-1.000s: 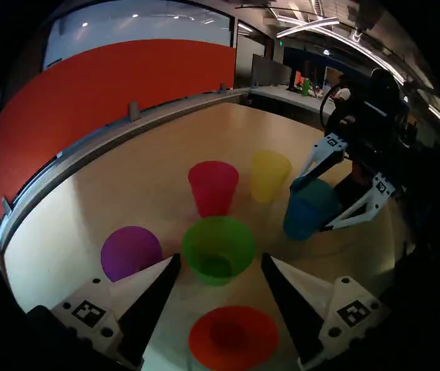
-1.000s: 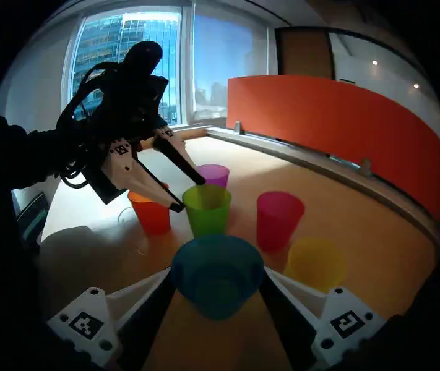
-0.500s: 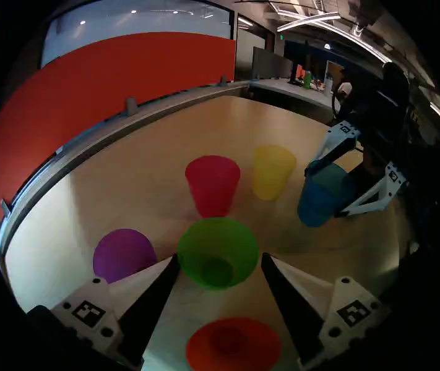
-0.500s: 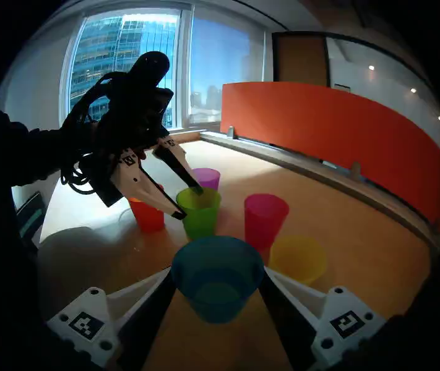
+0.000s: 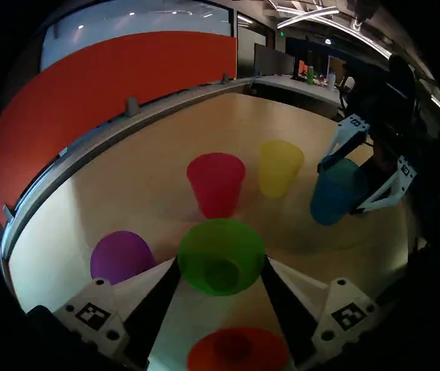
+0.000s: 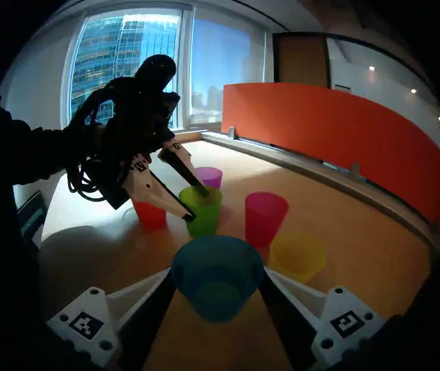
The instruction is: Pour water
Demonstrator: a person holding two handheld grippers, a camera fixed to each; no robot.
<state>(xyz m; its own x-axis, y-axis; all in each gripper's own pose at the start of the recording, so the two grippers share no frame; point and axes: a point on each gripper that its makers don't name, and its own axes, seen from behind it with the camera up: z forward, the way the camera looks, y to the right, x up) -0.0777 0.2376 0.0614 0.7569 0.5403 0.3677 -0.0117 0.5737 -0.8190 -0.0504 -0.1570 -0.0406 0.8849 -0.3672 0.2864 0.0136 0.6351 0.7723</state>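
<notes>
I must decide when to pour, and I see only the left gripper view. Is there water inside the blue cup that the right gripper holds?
Observer: Yes. In the right gripper view the blue cup opens toward the camera, and a little liquid lies at its bottom.
Operator: Where do my left fingers touch the green cup?
Observer: Seen from outside, the left gripper holds the green cup near its rim, one finger on each side.
Operator: What is beyond my left gripper?
Observer: A large window, bright with daylight.
</notes>
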